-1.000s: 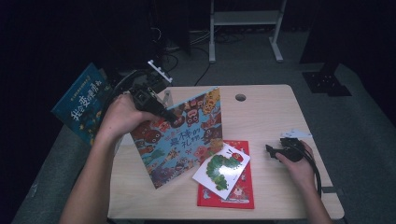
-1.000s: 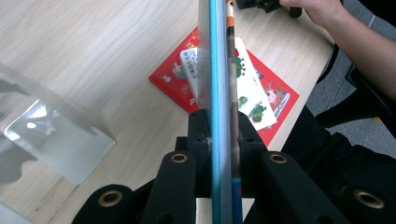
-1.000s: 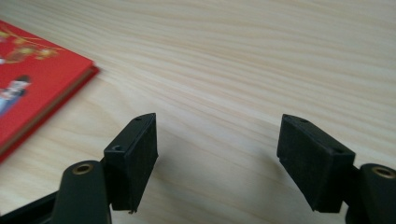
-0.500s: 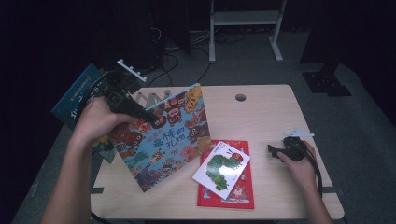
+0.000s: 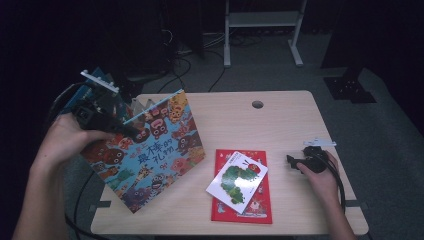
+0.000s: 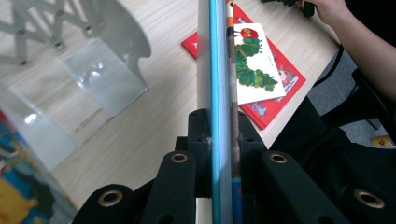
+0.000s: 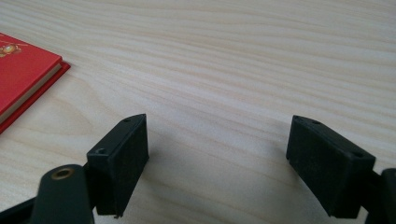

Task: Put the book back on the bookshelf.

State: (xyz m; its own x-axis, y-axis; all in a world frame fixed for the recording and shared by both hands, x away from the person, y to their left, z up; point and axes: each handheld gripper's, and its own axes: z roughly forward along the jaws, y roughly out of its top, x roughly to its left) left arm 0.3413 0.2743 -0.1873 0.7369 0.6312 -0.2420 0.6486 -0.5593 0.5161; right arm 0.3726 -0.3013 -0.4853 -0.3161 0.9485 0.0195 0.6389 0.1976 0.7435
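My left gripper (image 5: 131,131) is shut on the top edge of a large colourful picture book (image 5: 150,155), which hangs tilted above the table's left side. In the left gripper view the book's thin edge (image 6: 219,56) runs straight up between the jaws of the left gripper (image 6: 219,135). A white caterpillar book (image 5: 237,176) lies on a red book (image 5: 250,207) at the front centre. My right gripper (image 5: 291,160) rests on the table at the right. Seen in its own view, the right gripper (image 7: 217,154) has just been opening its jaws, and only bare wood lies between them.
A clear acrylic book stand (image 5: 137,106) sits at the table's back left, seen close up as the stand (image 6: 102,70) in the left gripper view. The wooden table (image 5: 280,125) has a cable hole (image 5: 257,104) near its far edge. A corner of the red book (image 7: 23,74) lies left of the right gripper's jaws.
My left hand has carried the picture book leftwards, so it now hangs partly past the table's left edge. The right hand has stayed where it was.
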